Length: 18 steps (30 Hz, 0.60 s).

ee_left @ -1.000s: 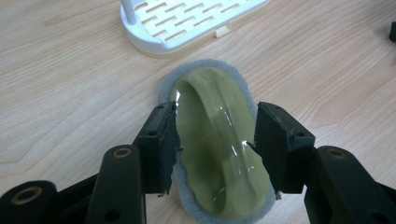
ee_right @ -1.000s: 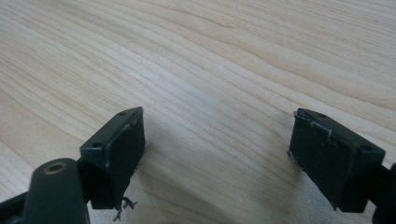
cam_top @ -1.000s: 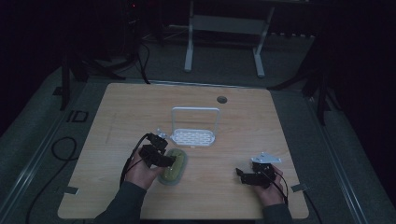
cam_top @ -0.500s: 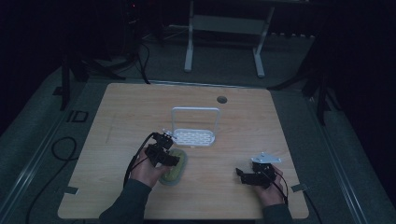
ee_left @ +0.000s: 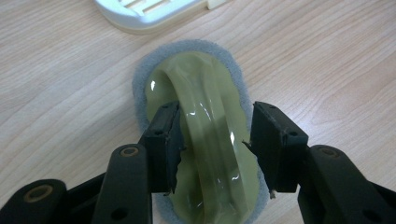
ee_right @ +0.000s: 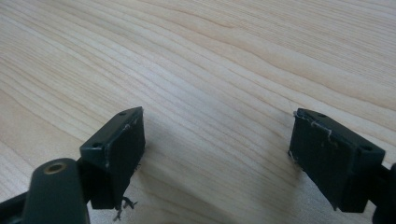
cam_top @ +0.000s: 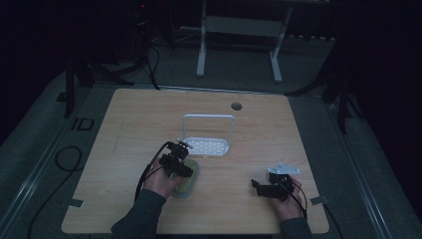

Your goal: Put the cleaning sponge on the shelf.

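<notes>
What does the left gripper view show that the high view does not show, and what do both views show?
Left gripper view alone: the scrubber's glossy green arched handle stands between the jaws of the left gripper, which have just been closing. One pad seems to touch it; the other stands apart. A grey felt edge runs round it.

High view alone: the right gripper, open over bare wood, the rack's upright white handle, a round hole in the table, both forearms.

Both: the scrubber on the wooden table, with the white rack base just beyond it.

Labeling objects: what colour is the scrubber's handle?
Translucent olive-green handle, on a grey pad; clearest in the left gripper view.
</notes>
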{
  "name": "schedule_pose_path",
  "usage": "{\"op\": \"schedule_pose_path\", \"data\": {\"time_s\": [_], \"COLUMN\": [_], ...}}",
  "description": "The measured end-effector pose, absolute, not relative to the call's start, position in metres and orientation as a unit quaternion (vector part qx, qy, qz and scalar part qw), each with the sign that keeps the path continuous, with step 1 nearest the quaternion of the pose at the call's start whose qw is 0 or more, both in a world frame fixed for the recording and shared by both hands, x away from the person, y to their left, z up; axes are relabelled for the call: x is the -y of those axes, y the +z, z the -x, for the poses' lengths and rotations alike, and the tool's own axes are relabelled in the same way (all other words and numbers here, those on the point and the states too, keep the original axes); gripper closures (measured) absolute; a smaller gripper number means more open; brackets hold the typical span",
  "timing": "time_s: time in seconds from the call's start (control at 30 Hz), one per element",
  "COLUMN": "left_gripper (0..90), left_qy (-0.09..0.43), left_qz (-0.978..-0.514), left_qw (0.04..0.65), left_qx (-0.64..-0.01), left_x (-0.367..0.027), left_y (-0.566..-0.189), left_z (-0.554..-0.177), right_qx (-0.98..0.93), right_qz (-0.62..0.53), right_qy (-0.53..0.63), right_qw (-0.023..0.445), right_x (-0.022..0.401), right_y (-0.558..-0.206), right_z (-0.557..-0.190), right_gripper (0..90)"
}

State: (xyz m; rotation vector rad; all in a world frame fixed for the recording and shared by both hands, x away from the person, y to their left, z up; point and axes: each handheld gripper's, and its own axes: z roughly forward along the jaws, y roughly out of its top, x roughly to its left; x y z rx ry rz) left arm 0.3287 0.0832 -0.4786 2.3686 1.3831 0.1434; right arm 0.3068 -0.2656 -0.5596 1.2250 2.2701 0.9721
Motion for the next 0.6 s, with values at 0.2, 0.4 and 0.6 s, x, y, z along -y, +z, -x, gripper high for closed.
{"op": "schedule_pose_path", "data": {"time_s": [0.2, 0.4, 0.6], "left_gripper": [55.4, 59.1, 64.4], "left_qy": [0.045, 0.04, 0.037], "left_qz": [-0.849, -0.858, -0.865], "left_qw": [0.188, 0.177, 0.169], "left_qx": [-0.492, -0.481, -0.472], "left_x": [-0.0831, -0.0824, -0.0828], "left_y": [-0.4823, -0.4844, -0.4837], "left_z": [-0.3308, -0.3325, -0.3331], "right_qx": [-0.808, -0.808, -0.808], "right_qz": [-0.436, -0.436, -0.436], "right_qy": [0.346, 0.346, 0.346], "right_qw": [0.191, 0.191, 0.191], "right_x": [0.2656, 0.2656, 0.2656], "right_y": [-0.5596, -0.5596, -0.5596], "right_z": [-0.3068, -0.3068, -0.3068], "right_gripper": [17.7, 17.7, 17.7]}}
